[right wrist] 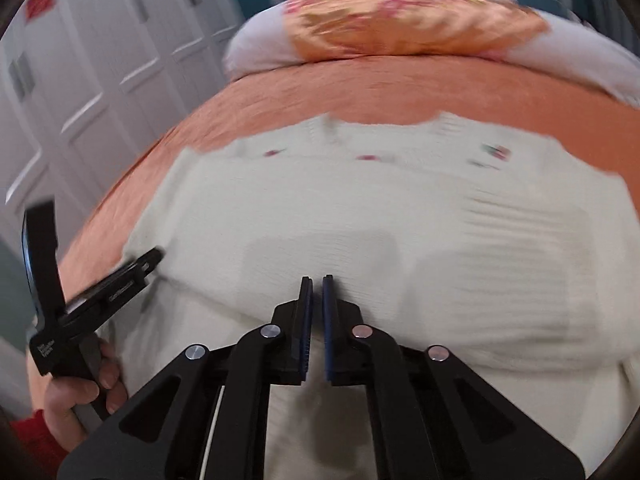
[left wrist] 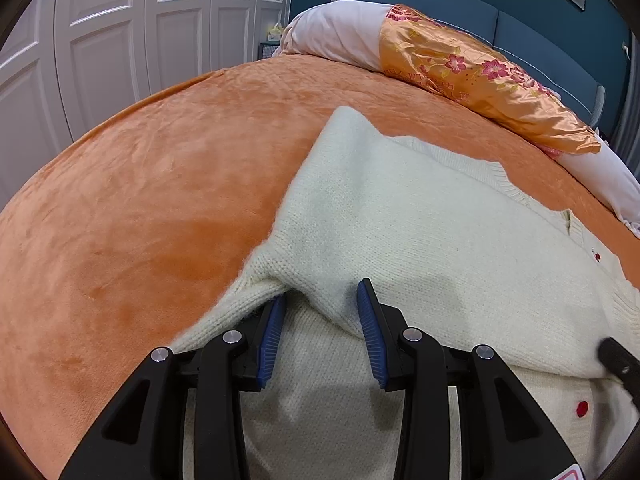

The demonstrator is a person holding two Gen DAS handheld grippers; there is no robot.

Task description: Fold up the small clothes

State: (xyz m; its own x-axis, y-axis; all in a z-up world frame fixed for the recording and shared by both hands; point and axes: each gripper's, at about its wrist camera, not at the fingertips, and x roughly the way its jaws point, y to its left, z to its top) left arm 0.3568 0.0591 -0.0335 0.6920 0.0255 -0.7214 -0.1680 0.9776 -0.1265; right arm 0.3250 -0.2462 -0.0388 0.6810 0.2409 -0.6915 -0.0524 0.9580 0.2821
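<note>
A cream knit cardigan [left wrist: 420, 224] with red buttons lies on the orange bedspread [left wrist: 160, 184]; part of it is folded over itself. My left gripper [left wrist: 322, 294] is open, its blue-padded fingers [left wrist: 370, 320] straddling a raised fold at the cardigan's near left edge, without pinching it. In the blurred right wrist view the cardigan [right wrist: 360, 208] spreads across the bed. My right gripper [right wrist: 317, 280] has its jaws nearly together over the cardigan's near part; whether knit is caught between them does not show. The left gripper [right wrist: 152, 258] shows at the left, held by a hand.
A long bolster [left wrist: 460, 64] with an orange floral satin cover lies across the head of the bed, against a blue headboard [left wrist: 440, 8]. White panelled wardrobe doors [left wrist: 120, 32] stand to the left. The right gripper's tip [left wrist: 620, 360] shows at the left wrist view's right edge.
</note>
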